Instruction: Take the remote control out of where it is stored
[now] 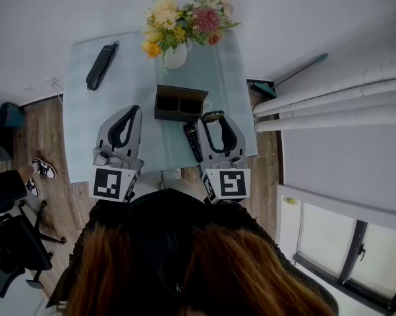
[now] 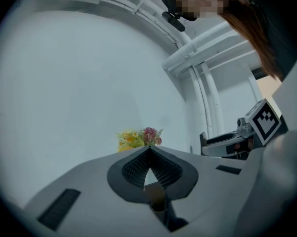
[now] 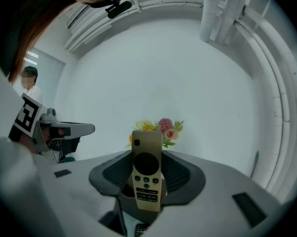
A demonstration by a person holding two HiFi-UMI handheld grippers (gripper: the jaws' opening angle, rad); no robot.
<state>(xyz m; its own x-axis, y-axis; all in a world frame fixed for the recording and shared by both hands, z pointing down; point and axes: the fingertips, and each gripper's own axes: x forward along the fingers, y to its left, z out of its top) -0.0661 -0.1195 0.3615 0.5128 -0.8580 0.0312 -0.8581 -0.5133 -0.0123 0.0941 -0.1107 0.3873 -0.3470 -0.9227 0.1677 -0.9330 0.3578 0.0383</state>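
A gold remote control (image 3: 147,169) stands upright between the pads of my right gripper (image 3: 147,154), which is shut on it, buttons toward the camera. In the head view its top end (image 1: 213,116) shows at the tips of the right gripper (image 1: 215,120), just right of a brown two-compartment holder (image 1: 179,91) on the table. A black remote (image 1: 193,141) lies flat on the table beside the right gripper. My left gripper (image 2: 148,166) is shut with nothing in it, and hovers left of the holder (image 1: 128,114).
A vase of flowers (image 1: 174,54) stands behind the holder on the pale teal table (image 1: 85,130). A long dark case (image 1: 100,66) lies at the far left corner. White pipes (image 1: 329,107) run along the right. A person's shoes (image 1: 43,169) and an office chair (image 1: 20,242) are at the left.
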